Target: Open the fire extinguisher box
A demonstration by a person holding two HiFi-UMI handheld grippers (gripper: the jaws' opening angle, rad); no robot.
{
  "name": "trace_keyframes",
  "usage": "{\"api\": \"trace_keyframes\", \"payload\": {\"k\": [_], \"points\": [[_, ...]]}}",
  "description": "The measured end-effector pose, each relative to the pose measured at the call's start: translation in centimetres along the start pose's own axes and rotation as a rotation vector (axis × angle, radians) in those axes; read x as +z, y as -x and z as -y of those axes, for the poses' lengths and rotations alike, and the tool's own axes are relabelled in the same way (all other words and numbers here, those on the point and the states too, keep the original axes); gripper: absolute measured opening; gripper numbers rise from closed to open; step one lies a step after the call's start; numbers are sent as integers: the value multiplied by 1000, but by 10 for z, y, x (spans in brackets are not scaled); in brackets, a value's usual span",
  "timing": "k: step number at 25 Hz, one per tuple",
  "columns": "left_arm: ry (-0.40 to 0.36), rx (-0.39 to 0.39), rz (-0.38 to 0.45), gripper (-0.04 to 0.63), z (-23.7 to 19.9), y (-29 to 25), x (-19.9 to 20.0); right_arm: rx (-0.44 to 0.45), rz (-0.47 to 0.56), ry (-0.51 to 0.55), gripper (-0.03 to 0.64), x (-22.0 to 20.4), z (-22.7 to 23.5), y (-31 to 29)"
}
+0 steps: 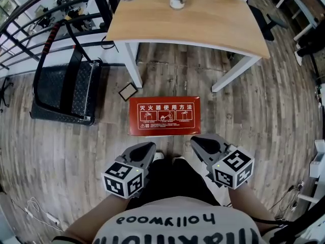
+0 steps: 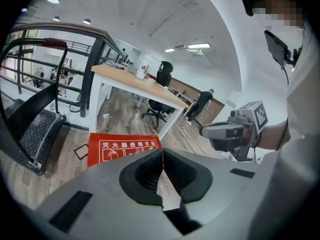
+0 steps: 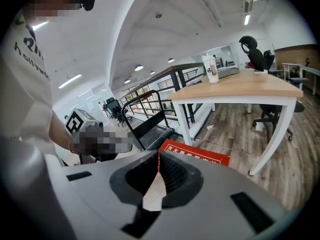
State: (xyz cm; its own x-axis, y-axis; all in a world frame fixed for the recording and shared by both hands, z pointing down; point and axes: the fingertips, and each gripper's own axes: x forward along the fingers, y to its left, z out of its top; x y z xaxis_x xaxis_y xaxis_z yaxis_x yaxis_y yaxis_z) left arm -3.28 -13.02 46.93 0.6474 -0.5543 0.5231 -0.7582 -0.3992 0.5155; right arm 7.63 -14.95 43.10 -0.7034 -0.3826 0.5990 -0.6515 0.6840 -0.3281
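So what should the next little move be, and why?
Probably lower the left hand-held gripper and the right hand-held gripper toward the box and open their jaws: the box lies closed on the floor, and both hang short of it, shut and empty.

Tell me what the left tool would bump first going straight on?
Probably the red fire extinguisher box on the floor; the left tool points down towards it, though depth is unclear.
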Motion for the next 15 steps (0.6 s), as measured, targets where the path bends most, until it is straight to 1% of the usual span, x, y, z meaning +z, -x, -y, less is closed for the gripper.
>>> {"api": "trace_keyframes", "payload": {"k": [2,4,7,9,11,15], "points": [[2,-13,-5,9,-8,1,2,-13,-9,-2,11,0,-4,-8],[4,-10,11,9,-16,5,6,-28,-18,-15,11,-3,-5,-15],[-12,5,102,9,-28,15,19,-59,-24,-35,11,-9,-5,-26],[-14,0,132,9,-36,17,22,-76,-22,-44,11,-13,-3,-33],[15,-9,134,9,-42,14,18,-81,-33,-65,11,-24,-1,-41],[84,-16,112,9,-55,1,0,-76,-74,-98,11,-53,7,-60]]}}
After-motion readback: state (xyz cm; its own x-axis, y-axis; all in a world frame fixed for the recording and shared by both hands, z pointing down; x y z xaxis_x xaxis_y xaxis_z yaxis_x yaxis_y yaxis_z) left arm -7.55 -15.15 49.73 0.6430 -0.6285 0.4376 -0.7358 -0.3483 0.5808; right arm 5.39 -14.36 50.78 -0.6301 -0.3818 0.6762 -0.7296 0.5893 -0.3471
